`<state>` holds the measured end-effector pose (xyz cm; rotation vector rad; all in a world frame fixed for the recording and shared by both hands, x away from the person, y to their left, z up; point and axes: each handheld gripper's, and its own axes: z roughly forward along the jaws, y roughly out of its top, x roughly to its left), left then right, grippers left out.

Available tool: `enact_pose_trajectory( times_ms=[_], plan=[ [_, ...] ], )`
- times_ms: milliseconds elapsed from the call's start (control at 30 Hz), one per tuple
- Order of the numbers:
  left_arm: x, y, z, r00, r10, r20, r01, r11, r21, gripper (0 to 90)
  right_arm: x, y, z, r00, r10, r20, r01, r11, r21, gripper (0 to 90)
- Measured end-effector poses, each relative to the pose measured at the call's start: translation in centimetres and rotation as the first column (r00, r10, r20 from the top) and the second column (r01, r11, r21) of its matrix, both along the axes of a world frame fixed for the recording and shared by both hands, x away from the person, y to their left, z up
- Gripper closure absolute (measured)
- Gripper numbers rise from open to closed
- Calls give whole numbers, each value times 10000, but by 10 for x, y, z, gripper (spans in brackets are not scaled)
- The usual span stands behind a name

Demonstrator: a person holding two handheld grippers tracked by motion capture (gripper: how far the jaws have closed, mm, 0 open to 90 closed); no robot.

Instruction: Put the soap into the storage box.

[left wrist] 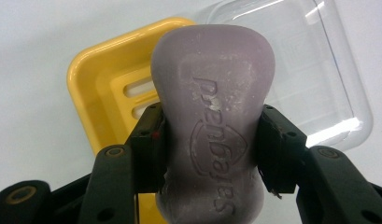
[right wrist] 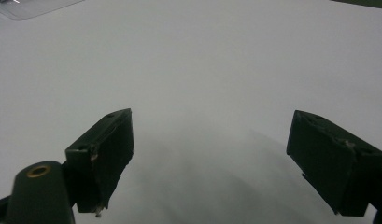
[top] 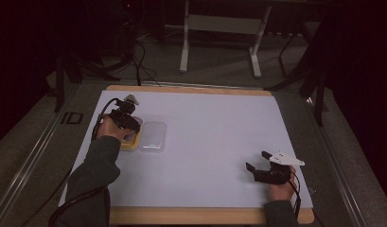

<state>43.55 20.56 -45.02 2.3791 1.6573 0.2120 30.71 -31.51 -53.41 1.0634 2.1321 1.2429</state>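
My left gripper (left wrist: 209,140) pinched the purple soap bar (left wrist: 212,116) just above the yellow soap dish (left wrist: 95,88), with the clear lid (left wrist: 319,70) beside it. My right gripper (right wrist: 221,158) rested spread wide over the white table (right wrist: 202,60).

— How is the high view set?
— From above the near edge, the whole table (top: 205,142) is looked down on, facing far.
— And the gripper views?
— Each is aimed along its own jaws, close to the sheet. The clear lid (left wrist: 300,70) is shared with the high view (top: 152,136).
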Motion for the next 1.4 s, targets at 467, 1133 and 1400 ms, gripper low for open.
enact_pose_trajectory(
  times_ms=[467,1133,1400],
  plan=[
    [0,7,0,9996,278,62,-278,9996,36,501,0,0,0,10000,5,-2,-5,10000,0,145],
    [-1,14,-6,9972,739,77,-739,9973,2,501,0,0,0,10000,0,-1,0,10000,-24,145],
    [0,13,-8,9959,906,36,-905,9959,-77,501,0,0,0,10000,7,7,-7,10000,-29,145]
  ],
)
